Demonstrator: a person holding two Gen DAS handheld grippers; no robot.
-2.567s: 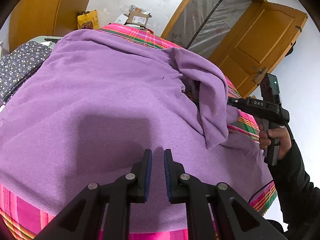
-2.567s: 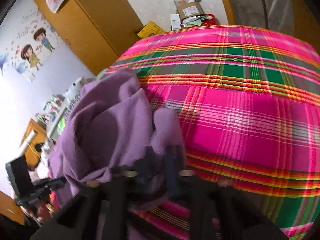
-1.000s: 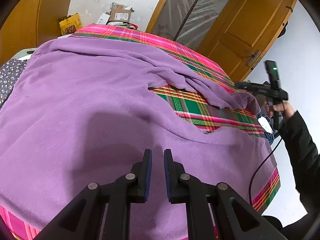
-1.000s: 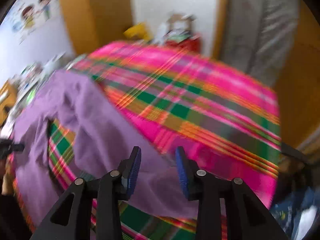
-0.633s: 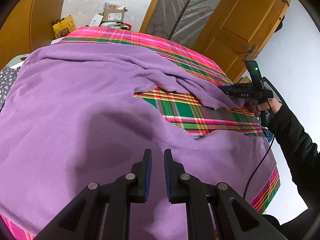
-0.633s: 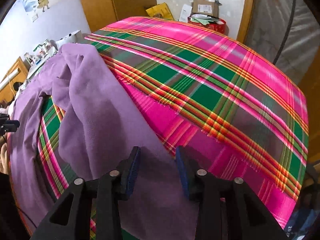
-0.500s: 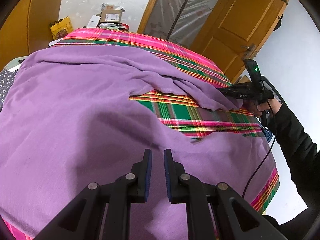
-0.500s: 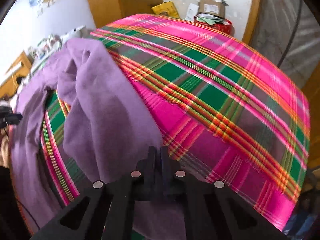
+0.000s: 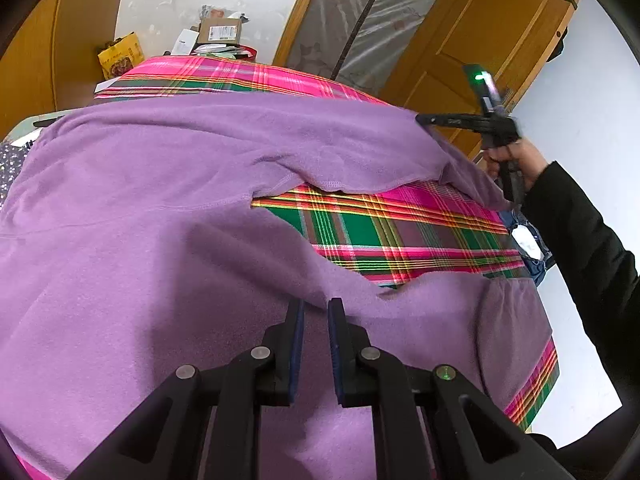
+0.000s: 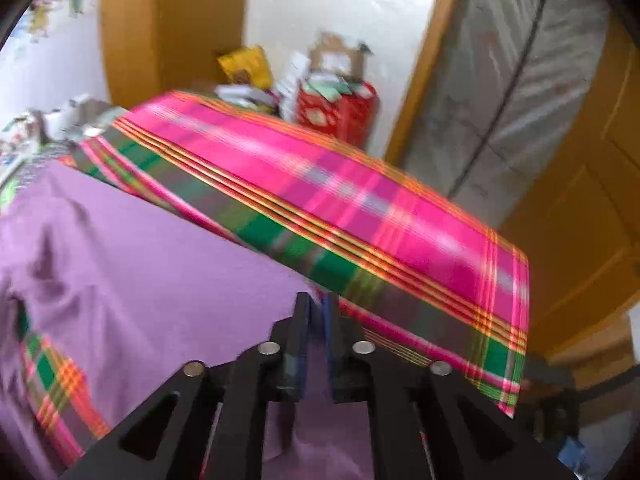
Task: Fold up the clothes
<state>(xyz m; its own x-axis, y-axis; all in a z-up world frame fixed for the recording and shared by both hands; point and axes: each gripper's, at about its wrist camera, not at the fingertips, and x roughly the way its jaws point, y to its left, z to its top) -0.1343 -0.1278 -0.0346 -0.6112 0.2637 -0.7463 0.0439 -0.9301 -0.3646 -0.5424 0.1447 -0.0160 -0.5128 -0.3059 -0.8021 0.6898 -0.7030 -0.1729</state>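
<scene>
A purple fleece garment [image 9: 160,240] lies spread over the pink and green plaid cloth [image 9: 400,232] on the table. My left gripper [image 9: 314,308] hovers low over the garment's near part, its jaws a narrow gap apart with nothing pinched between them. One sleeve [image 9: 320,148] stretches out to the right, where my right gripper [image 9: 420,118] holds its end in a person's hand [image 9: 516,156]. In the right wrist view the right gripper [image 10: 318,304] has purple fabric [image 10: 140,280] between its pads. Its jaws are opening slightly but still press on the cloth.
Beyond the table's far edge stand a cardboard box [image 9: 222,34], a yellow bag [image 9: 120,56] and a red container [image 10: 340,108]. A plastic-wrapped mattress [image 9: 360,20] leans beside a wooden door [image 9: 480,40]. A dark dotted cloth [image 9: 10,164] lies at the left. The table's right edge [image 10: 520,320] drops off near the sleeve.
My right gripper closed on the sleeve's end and carried it toward the far right corner, drawing the sleeve out straighter and flatter. The left gripper has stayed put.
</scene>
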